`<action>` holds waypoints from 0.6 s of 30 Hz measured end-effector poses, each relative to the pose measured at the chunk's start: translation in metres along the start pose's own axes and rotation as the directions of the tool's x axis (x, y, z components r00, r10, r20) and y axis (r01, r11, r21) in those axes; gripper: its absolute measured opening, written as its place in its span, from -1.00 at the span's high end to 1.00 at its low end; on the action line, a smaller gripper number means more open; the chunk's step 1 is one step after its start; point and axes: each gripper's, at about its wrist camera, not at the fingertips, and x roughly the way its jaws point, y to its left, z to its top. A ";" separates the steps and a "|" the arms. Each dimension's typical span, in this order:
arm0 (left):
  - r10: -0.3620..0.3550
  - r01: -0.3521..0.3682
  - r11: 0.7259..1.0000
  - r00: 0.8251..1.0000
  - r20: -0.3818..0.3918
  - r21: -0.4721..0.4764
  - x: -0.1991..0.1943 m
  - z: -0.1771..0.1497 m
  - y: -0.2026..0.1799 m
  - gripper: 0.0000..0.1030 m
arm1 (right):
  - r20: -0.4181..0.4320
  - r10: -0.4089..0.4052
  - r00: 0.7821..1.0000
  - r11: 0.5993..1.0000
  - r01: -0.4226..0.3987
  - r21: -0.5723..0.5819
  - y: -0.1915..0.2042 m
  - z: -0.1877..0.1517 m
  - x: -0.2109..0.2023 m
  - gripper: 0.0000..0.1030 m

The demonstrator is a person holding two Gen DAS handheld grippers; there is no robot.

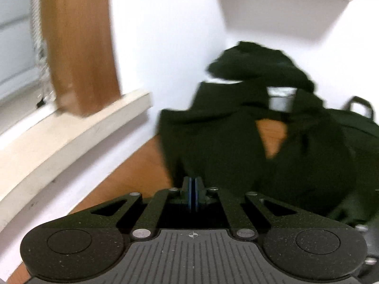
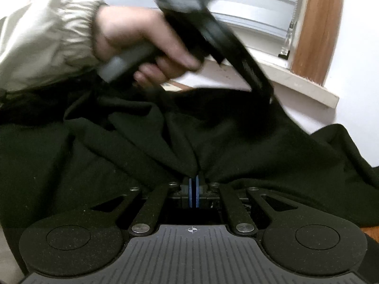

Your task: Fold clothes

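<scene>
A dark green-black garment (image 1: 225, 142) lies bunched and partly lifted over a brown wooden tabletop (image 1: 132, 177). My left gripper (image 1: 193, 184) is shut, its blue pads together, and the cloth's edge runs into its tips. In the right wrist view the garment (image 2: 94, 153) spreads in folds that converge into my right gripper (image 2: 193, 182), which is shut on it. A hand (image 2: 142, 35) in a cream sleeve (image 2: 47, 35) holds the left gripper (image 2: 268, 94), whose tips meet the garment's raised far edge. Both views are motion-blurred.
A white window sill (image 1: 71, 137) and wooden frame (image 1: 80, 47) stand to the left, with blinds (image 2: 248, 7) behind. A white shelf (image 1: 284, 7) sits high on the wall. A blurred grey block (image 1: 281, 99) shows among the folds, and a black loop handle (image 1: 361, 105) at the right.
</scene>
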 end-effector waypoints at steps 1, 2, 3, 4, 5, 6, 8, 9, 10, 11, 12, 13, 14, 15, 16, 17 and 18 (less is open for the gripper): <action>-0.006 0.006 1.000 1.000 -0.012 0.010 0.001 -0.002 -0.005 0.95 | 0.000 0.002 1.000 1.000 -0.002 0.003 0.000 0.000 0.000 0.91; -0.012 0.012 1.000 1.000 -0.024 0.019 0.002 -0.005 -0.010 0.95 | 0.000 0.003 1.000 1.000 -0.003 0.005 0.000 0.000 0.000 0.91; -0.017 0.018 0.999 0.999 -0.036 0.029 0.003 -0.007 -0.016 0.95 | 0.000 0.003 1.000 1.000 -0.003 0.005 0.000 0.000 0.000 0.92; -0.023 0.025 0.999 0.999 -0.048 0.038 0.003 -0.009 -0.021 0.95 | 0.001 0.002 1.000 1.000 -0.002 0.005 0.000 0.000 0.000 0.92; -0.028 0.031 0.998 0.998 -0.060 0.047 0.004 -0.011 -0.026 0.95 | 0.001 0.001 1.000 1.000 -0.001 0.004 0.000 0.000 0.000 0.92; -0.034 0.038 0.998 0.997 -0.072 0.056 0.005 -0.014 -0.031 0.95 | 0.001 0.001 1.000 1.000 -0.001 0.003 0.000 0.000 0.000 0.92; -0.041 0.046 0.997 0.996 -0.079 0.055 0.005 -0.015 -0.032 0.93 | 0.001 0.000 1.000 1.000 0.000 0.000 0.000 0.000 0.001 0.92; -0.047 0.051 0.998 0.996 -0.076 0.045 0.004 -0.014 -0.029 0.93 | 0.001 0.000 1.000 1.000 0.000 -0.001 0.001 0.001 0.001 0.92; -0.054 0.056 0.998 0.996 -0.071 0.034 0.002 -0.013 -0.025 0.92 | 0.001 -0.001 1.000 1.000 0.001 -0.001 0.001 0.001 0.001 0.92; -0.058 0.060 0.998 0.996 -0.062 0.023 0.000 -0.011 -0.020 0.89 | 0.001 0.000 1.000 1.000 0.000 -0.001 0.001 0.001 0.001 0.92; -0.060 0.060 0.998 0.997 -0.049 0.008 -0.001 -0.008 -0.014 0.88 | 0.001 0.001 1.000 1.000 -0.001 0.000 0.001 0.001 0.001 0.92; -0.060 0.060 0.998 0.998 -0.035 -0.009 -0.001 -0.004 -0.008 0.88 | 0.002 0.001 1.000 1.000 -0.001 0.001 0.001 0.001 0.001 0.91; -0.060 0.059 0.998 0.998 -0.021 -0.027 -0.001 -0.001 -0.002 0.88 | 0.002 0.002 1.000 1.000 -0.002 0.002 0.000 0.001 0.000 0.91; -0.060 0.059 0.997 0.998 -0.009 -0.048 -0.001 0.002 0.005 0.88 | 0.002 0.002 1.000 1.000 -0.002 0.002 0.000 0.001 0.001 0.91; -0.057 0.057 0.996 0.998 -0.002 -0.071 0.001 0.004 0.013 0.88 | 0.002 0.002 1.000 1.000 -0.002 0.001 -0.001 0.001 0.001 0.91; -0.050 0.050 0.995 0.999 0.002 -0.091 0.005 0.006 0.020 0.88 | 0.002 0.001 1.000 1.000 -0.001 0.000 0.000 0.001 0.001 0.91; -0.044 0.044 0.993 0.999 0.002 -0.108 0.009 0.008 0.026 0.88 | 0.003 0.001 1.000 1.000 -0.001 -0.001 0.000 0.001 0.001 0.91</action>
